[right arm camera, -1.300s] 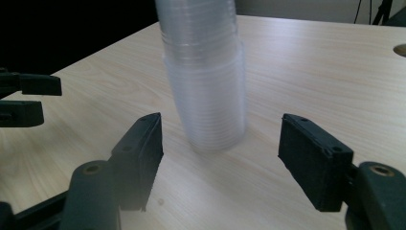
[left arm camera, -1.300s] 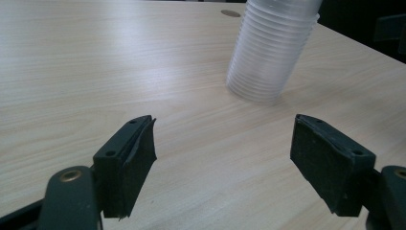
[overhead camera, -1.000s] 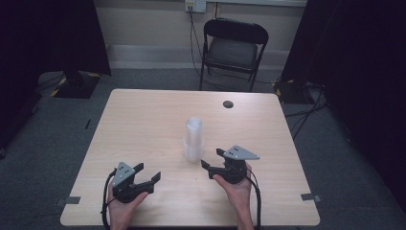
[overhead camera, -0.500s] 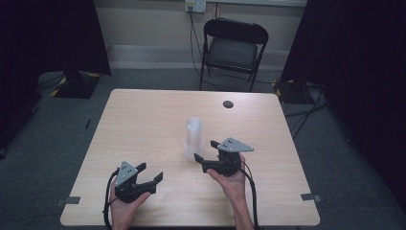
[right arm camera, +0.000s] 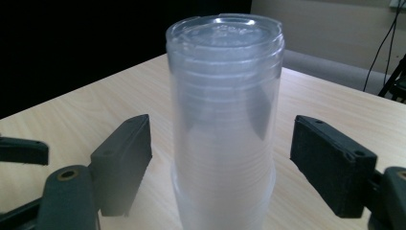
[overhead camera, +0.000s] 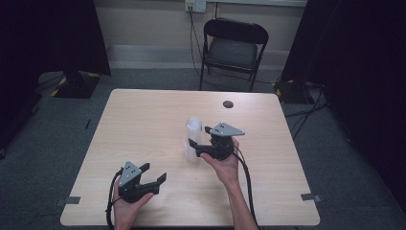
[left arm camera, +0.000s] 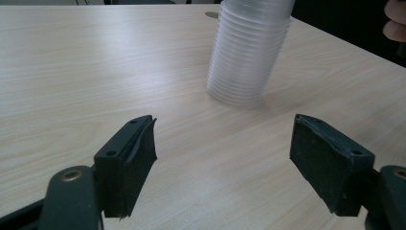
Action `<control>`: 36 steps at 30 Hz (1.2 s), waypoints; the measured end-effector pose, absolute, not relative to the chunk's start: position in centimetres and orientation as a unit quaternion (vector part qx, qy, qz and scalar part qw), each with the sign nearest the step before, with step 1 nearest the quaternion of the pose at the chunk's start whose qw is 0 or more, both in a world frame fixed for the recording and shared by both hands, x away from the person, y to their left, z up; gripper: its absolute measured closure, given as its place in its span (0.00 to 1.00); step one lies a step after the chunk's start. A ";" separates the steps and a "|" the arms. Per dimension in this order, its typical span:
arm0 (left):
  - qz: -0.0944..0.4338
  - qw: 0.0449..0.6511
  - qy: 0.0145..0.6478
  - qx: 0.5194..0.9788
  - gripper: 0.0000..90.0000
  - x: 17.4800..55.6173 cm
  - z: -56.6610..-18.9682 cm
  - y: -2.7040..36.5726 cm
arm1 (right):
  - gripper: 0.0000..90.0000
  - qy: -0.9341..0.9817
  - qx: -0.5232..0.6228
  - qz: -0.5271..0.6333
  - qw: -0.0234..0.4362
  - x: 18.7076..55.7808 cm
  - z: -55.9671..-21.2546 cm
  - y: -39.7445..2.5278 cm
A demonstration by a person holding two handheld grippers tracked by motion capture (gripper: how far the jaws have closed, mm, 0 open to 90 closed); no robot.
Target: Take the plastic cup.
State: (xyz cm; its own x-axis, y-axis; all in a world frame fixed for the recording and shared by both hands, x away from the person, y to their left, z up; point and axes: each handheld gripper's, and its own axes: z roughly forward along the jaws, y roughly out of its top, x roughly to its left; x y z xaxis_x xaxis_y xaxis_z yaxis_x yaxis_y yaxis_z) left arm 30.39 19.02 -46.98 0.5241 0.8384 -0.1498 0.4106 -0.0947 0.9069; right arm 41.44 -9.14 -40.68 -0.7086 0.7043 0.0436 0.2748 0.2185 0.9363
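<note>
No legible text, label, brand, number or sign appears in any view. The stack of clear cups (right arm camera: pixel 224 124) carries faint embossed marks on its uppermost base, too blurred to read. The surface (overhead camera: pixel 143 124), the left gripper (overhead camera: pixel 152 178) and the right gripper (overhead camera: pixel 200 137) are unmarked. The wall outlet (overhead camera: pixel 195 5) at far centre bears no readable lettering.

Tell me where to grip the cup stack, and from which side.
Grip the cup stack on its side wall around mid-height, coming in level from the person's side, as the right tool already does with open jaws either side. The stack stands upside down and upright, smooth above and ribbed with rims low down, so a higher, gentle squeeze probably suits the thin clear plastic.
</note>
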 end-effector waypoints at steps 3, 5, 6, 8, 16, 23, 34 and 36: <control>0.210 0.507 0.441 0.710 0.27 30.4 -47.0 19.1 | 0.25 0.750 0.321 0.541 0.203 42.0 -40.8 -8.8; 0.211 0.507 0.441 0.710 0.27 30.4 -47.0 19.1 | 0.26 0.752 0.318 0.540 0.206 42.2 -40.9 -8.5; 0.210 0.510 0.441 0.708 0.27 30.4 -47.0 19.2 | 0.26 0.753 0.318 0.538 0.203 42.4 -40.9 -8.4; 0.211 0.509 0.441 0.708 0.27 30.4 -46.9 19.2 | 0.26 0.754 0.317 0.538 0.202 42.6 -41.0 -8.3; 0.220 0.508 0.451 0.700 0.27 30.5 -46.9 19.3 | 0.26 0.755 0.319 0.541 0.189 43.7 -41.9 -7.3; 0.217 0.508 0.452 0.701 0.27 30.5 -47.0 19.6 | 0.27 0.758 0.324 0.533 0.190 44.3 -42.7 -6.6; 0.214 0.504 0.452 0.705 0.27 30.5 -47.2 19.6 | 0.34 0.757 0.327 0.532 0.192 44.2 -42.9 -6.7; 0.213 0.504 0.452 0.705 0.27 30.5 -47.2 19.6 | 0.34 0.758 0.324 0.531 0.195 44.2 -42.8 -6.7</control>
State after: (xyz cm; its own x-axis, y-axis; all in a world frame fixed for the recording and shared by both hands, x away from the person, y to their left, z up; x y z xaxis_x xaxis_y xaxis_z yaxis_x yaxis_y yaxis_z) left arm 30.47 19.59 -47.21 0.5012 0.8515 -0.1539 0.4215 -0.0849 0.9028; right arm 44.17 -6.69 -42.85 -0.7138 0.6987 0.0492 0.2843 0.2248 0.9320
